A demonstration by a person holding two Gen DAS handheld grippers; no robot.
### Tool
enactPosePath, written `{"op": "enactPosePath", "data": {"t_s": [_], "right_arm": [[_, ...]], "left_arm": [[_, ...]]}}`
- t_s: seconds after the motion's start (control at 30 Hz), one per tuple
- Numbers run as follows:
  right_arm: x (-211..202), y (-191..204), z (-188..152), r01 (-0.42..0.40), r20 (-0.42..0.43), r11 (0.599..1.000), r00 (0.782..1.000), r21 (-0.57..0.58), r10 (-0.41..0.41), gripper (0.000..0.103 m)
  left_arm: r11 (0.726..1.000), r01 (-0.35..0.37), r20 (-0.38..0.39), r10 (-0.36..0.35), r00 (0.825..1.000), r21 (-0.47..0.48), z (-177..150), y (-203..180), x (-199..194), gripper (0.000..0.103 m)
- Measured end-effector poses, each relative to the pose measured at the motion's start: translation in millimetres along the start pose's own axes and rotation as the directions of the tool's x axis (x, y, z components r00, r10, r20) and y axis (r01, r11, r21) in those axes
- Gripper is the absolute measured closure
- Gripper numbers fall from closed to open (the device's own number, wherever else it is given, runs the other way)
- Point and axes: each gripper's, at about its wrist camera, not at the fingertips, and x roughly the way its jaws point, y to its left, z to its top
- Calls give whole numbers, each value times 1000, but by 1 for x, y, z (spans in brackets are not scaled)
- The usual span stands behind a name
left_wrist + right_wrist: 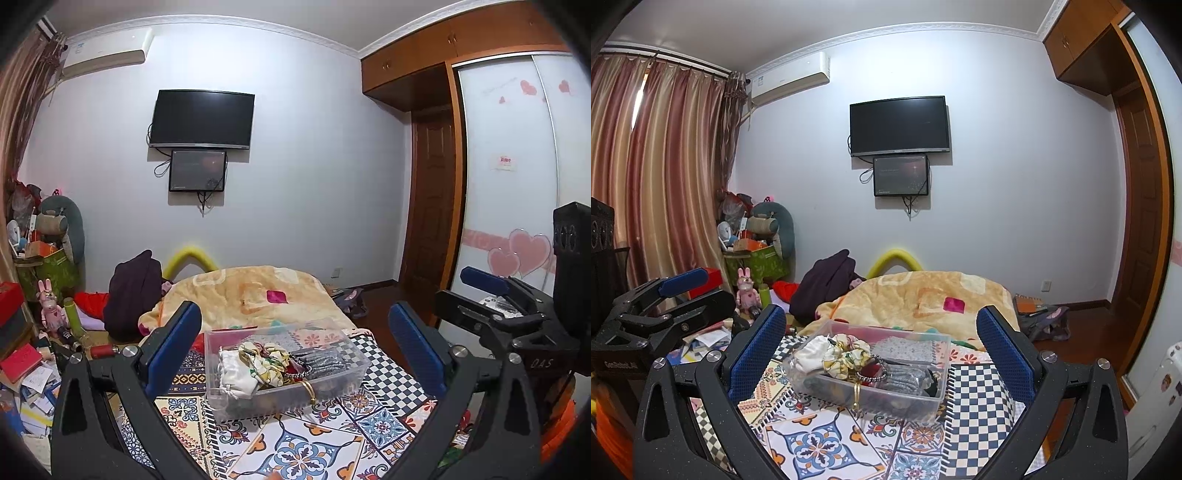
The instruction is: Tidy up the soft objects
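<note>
Nearest in the left wrist view, the left gripper (295, 347) holds its jaws spread wide and released, with nothing between the blue pads. The right gripper (881, 350) is likewise released, its jaws wide apart and gripping nothing; it also shows at the right edge of the left wrist view, beside the left one.

Just beyond both grippers, a clear plastic bin (360, 363) sits on a patterned tile-print cloth (295, 454) that covers the counter. Inside the bin lie the soft objects: a white drawstring pouch (236, 373) at its left end, a floral scrunchie (266, 356) touching it, a grey knitted piece (325, 360) toward the right, and a beaded bracelet (871, 373) near the middle. A gold bangle (309, 391) leans at the bin's near wall.

Behind the bin, a peach blanket (258, 291) is heaped on the bed. Farther off, a dark television (202, 119) hangs on the back wall, with a smaller screen (198, 170) just below it.
</note>
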Motion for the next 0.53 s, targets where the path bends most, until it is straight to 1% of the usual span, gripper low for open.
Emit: {"op": "enactPosePath", "data": {"t_s": [0.53], "right_arm": [[0,-4,0,-2,0,1000,1000,-2,2,0]], "left_arm": [[1000,5,0,-5,1000,-6,2,-1,-3,0]]}}
